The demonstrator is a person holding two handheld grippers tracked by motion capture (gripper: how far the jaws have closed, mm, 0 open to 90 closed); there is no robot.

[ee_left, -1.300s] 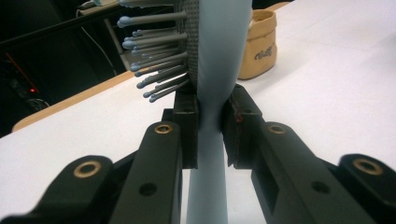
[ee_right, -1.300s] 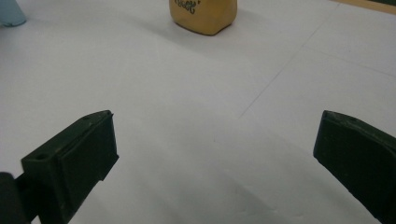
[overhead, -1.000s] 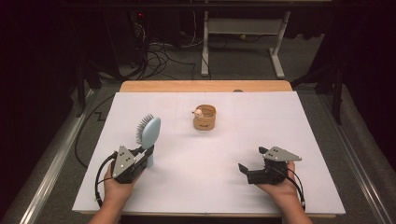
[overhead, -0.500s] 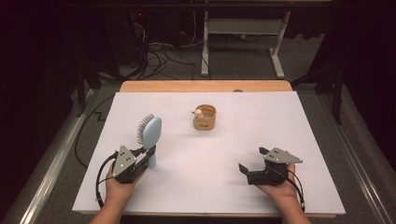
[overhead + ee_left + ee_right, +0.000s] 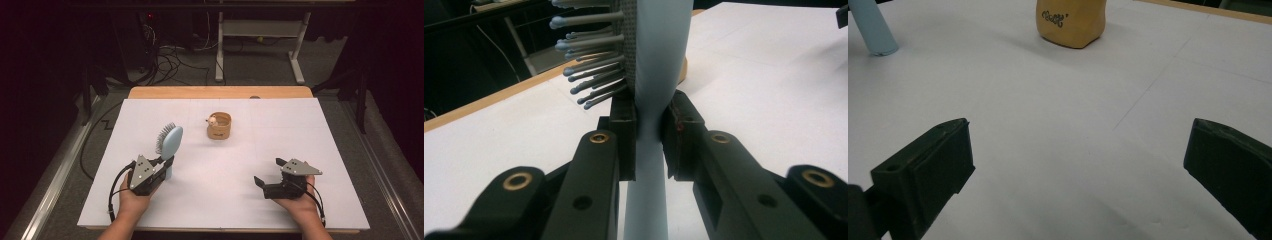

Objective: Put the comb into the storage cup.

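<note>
Worktop under white sheet, high view: left tool clamps the handle of a pale blue hairbrush, upright, bristles leftward. Tan round holder stands beyond, apart. Right tool wide open, empty.

Left gripper view: pads squeeze the smooth plastic handle; ball-tipped bristles.

Right gripper view: bare sheet between jaws.

The brush is pale blue with grey bristles. The cup is tan with dark lettering; the table is white, wood-edged at the far side.
</note>
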